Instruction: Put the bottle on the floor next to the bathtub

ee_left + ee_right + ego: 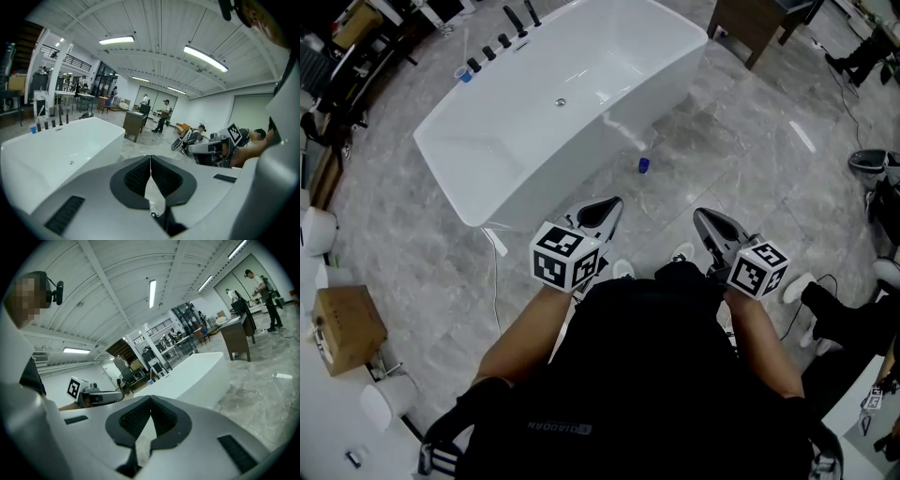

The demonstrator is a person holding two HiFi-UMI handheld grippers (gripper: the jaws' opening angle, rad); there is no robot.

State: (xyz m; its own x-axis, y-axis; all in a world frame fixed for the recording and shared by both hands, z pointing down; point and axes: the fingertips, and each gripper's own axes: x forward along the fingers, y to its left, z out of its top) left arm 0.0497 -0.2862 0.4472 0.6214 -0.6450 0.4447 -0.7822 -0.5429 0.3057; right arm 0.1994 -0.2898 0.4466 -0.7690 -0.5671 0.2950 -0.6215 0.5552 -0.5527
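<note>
A small blue bottle stands upright on the grey marble floor, close beside the white bathtub near its right-hand wall. Both grippers are held close to the person's body, well short of the bottle. My left gripper is shut with nothing in it; in the left gripper view its jaws meet over the bathtub. My right gripper is shut and empty too, and the right gripper view shows its pads pressed together. The bottle is not visible in either gripper view.
Black tap fittings and a blue cup sit on the tub's far rim. A wooden cabinet stands beyond the tub. A cardboard box lies at the left, and a white cable trails on the floor. People stand in the background.
</note>
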